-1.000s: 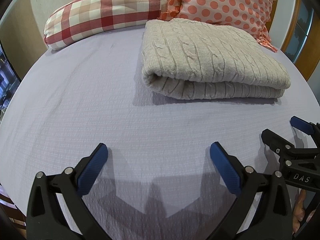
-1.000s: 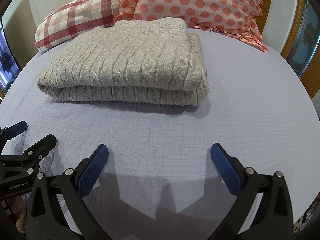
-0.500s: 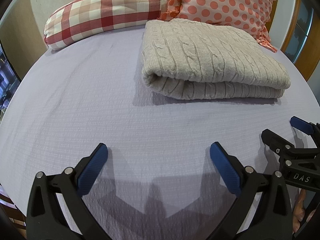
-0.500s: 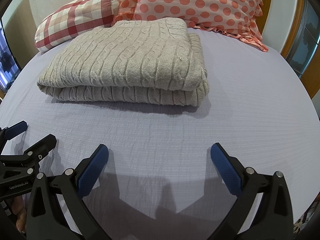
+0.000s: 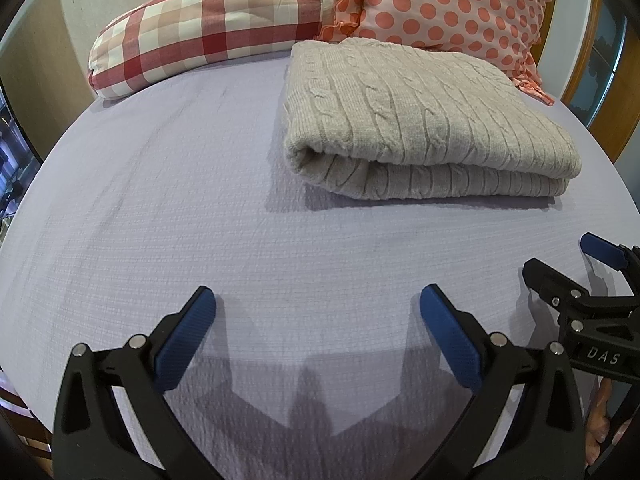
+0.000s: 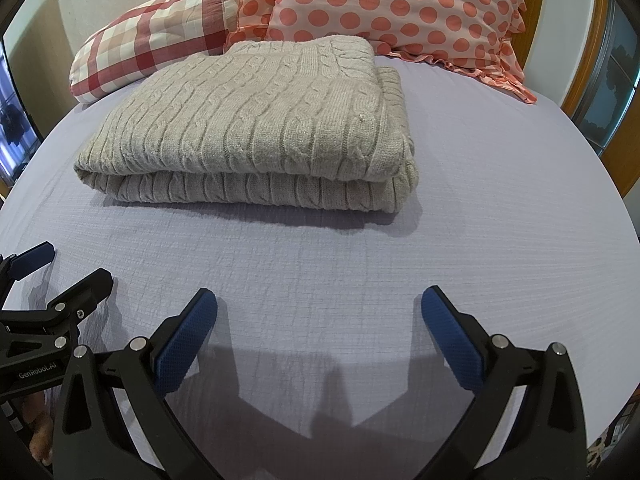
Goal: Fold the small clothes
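Beige cable-knit wool makes up the folded sweater (image 5: 420, 120), which is laid flat on the lavender bedsheet (image 5: 160, 220) towards the far side of the bed, its rolled fold edge turned near. In the right wrist view the same sweater (image 6: 256, 136) is seen as two stacked layers, the lower layer jutting out slightly at the right end. What lies inside the fold is hidden. Behind it, a red and white checked pillow (image 5: 208, 28) is set at the far left and a polka-dot pillow (image 5: 452, 8) with an orange frill at the far right; the sweater's far edge appears to reach the pillows, though actual contact cannot be made out.

At the near edge, the left gripper (image 5: 318, 308) is held low over bare sheet with its blue-padded fingers (image 5: 184, 340) spread wide apart and nothing between them. The right gripper (image 6: 320, 310) is likewise held over the sheet, well short of the sweater, its fingers (image 6: 452, 336) parted and empty. Each gripper is seen only in part in the other's view: the right one (image 5: 560, 260) is cut off by the right border, and the left one (image 6: 68, 268) by the left border. Grey shadows of the fingers are cast on the sheet. Part of a wooden frame (image 6: 584, 52) is glimpsed at the far right, distorted by the lens.
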A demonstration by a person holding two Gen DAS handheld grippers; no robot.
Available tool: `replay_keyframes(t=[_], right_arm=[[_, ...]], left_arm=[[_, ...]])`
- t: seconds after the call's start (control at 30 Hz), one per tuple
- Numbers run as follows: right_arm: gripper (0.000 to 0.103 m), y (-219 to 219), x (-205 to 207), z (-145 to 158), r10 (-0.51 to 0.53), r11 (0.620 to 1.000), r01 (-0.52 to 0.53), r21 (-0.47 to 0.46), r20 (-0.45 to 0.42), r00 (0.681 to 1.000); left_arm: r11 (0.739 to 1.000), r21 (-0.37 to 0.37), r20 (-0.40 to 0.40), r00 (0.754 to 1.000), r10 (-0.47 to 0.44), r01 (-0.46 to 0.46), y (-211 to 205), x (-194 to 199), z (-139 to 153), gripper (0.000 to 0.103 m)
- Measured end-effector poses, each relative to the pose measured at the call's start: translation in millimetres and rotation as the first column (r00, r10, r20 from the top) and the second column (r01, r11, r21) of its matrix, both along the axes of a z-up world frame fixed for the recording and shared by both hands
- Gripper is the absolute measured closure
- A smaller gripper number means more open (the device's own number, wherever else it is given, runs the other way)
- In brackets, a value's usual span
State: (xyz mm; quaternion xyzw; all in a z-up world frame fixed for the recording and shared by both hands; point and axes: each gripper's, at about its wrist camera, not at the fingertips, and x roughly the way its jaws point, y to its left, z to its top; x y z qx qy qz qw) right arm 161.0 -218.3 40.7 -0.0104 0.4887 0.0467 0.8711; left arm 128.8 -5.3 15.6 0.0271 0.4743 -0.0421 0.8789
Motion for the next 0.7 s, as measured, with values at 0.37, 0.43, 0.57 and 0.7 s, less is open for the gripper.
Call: replay_keyframes(t=[0.37, 0.43, 0.57, 0.7], right_arm=[[0.001, 0.8, -0.2, 0.2, -0.003, 1.0, 0.003, 0.0, 0.0, 1.0], [0.001, 0.9, -0.2, 0.2, -0.004, 1.0, 0.004, 0.0, 0.0, 1.0], [0.001, 1.0, -0.3, 0.2, -0.004, 1.0, 0.004, 0.0, 0.0, 1.0], [0.001, 1.1, -0.4, 0.2, -0.005, 1.0, 0.005, 0.0, 0.0, 1.0]], left_arm=[[1.0, -0.001, 0.009, 1.0, -0.005, 0.005, 0.4, -1.0, -0.4, 0.002], [1.0, -0.001, 0.011, 1.0, -0.007, 0.007, 0.7, -1.0, -0.6, 0.002], [1.0, -0.002, 0.013, 1.0, -0.008, 0.008, 0.8, -1.1, -0.6, 0.002], [1.0, -0.002, 0.013, 1.0, -0.008, 0.008, 0.6, -1.3, -0.5, 0.002]])
